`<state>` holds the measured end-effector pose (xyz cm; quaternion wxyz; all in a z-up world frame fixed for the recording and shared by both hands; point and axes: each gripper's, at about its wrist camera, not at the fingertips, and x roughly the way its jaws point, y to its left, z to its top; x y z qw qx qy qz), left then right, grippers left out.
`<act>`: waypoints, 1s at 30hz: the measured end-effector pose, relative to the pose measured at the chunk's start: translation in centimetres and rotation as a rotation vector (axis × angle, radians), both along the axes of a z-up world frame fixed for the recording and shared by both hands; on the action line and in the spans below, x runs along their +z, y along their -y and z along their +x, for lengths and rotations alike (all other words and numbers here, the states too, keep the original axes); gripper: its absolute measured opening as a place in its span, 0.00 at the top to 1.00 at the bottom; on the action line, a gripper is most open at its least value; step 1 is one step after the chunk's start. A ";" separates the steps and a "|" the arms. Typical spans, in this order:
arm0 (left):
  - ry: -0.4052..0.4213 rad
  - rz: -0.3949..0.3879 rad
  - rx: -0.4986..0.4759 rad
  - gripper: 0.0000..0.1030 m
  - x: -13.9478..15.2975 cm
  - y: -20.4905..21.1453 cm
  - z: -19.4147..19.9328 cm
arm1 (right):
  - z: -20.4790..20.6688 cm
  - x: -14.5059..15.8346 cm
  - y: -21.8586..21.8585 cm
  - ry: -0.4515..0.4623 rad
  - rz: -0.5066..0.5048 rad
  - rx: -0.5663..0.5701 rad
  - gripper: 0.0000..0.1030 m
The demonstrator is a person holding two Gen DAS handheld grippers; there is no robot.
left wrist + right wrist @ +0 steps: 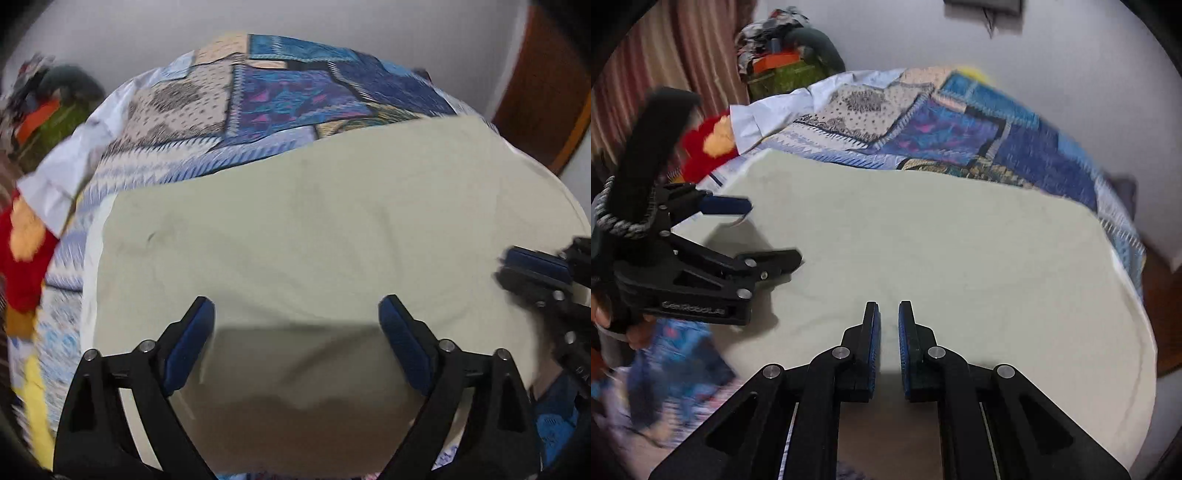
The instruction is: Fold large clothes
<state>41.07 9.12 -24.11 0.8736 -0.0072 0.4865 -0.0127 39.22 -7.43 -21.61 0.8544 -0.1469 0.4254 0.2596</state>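
A large pale cream garment (295,229) lies spread flat on a bed; it also fills the middle of the right wrist view (942,251). My left gripper (297,306) hovers over its near part, jaws wide apart and empty; it shows at the left of the right wrist view (768,232). My right gripper (889,314) is over the garment's near edge, its blue pads a narrow gap apart with nothing between them. It shows at the right edge of the left wrist view (532,266).
A blue patterned patchwork bedspread (280,96) covers the bed under the garment. A white cloth (62,173) and a red and orange item (22,258) lie at the left. A pile of clothes (783,55) sits by striped curtains (672,55). A wooden door (546,85) is at the right.
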 end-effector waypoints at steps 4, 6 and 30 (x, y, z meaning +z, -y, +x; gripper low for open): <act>0.022 -0.035 0.053 0.00 -0.6 -3.3 -1.0 | -0.4 -0.1 2.3 0.024 -0.016 -0.030 0.95; 0.018 -0.058 0.069 0.00 -0.5 -5.1 -1.7 | -0.4 0.3 4.3 0.005 0.011 -0.041 0.95; 0.045 -0.333 0.596 0.01 0.3 -20.2 -16.7 | -4.3 2.9 18.7 -0.104 0.022 -0.382 0.94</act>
